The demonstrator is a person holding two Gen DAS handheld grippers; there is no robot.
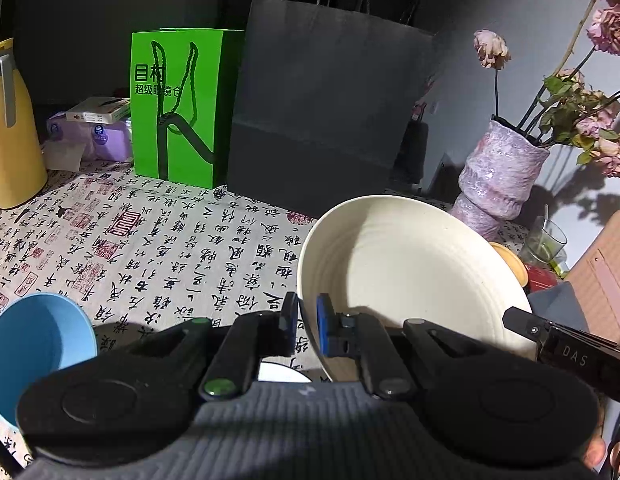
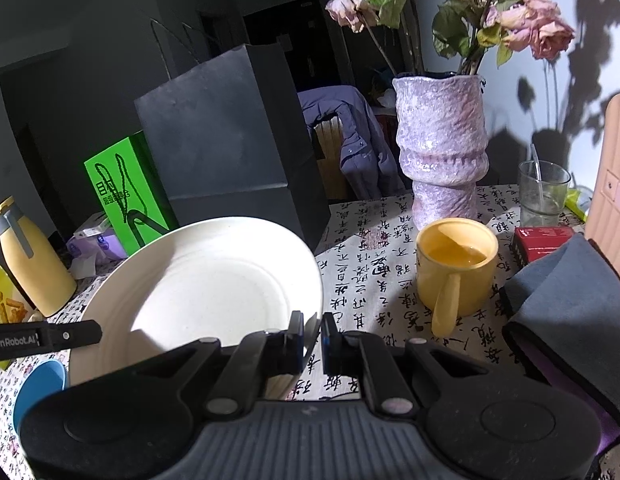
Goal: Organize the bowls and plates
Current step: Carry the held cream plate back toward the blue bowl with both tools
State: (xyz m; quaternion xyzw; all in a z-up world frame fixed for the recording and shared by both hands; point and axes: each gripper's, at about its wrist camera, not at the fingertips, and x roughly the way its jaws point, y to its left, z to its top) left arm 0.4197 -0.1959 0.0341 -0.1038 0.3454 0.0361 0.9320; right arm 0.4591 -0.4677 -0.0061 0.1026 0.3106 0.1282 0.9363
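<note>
A: Where is the round cream-white ridged plate (image 1: 410, 264) sitting relative to each gripper?

B: It is being held up off the worktop (image 1: 150, 240), tilted, between the two of them. The left gripper (image 1: 307, 322) is clamped on the plate's left rim, the edge passing between its blue-padded fingers. The right gripper (image 2: 313, 338) is pinching the opposite rim, on the plate's right side in its own view.

A: So both pairs of jaws are drawn together on the plate?

B: Yes, each is standing nearly closed with only the thin rim between the pads.

A: What is proving hard to make out?

B: The plate's lower edge is hiding behind the gripper bodies. A pale round shape under the left gripper is mostly covered, so I cannot tell what it is. The light blue plastic bowl (image 1: 38, 344) is being cut off at the left edge.

A: And what is standing around?

B: A yellow mug (image 2: 456, 266) is sitting just right of the plate, with a lilac textured vase of faded roses (image 2: 442, 148) behind it. A dark grey paper bag (image 1: 322, 120) and a bright green carton (image 1: 178, 104) are standing at the back, and a folded grey cloth (image 2: 570, 312) is lying at the right.
</note>
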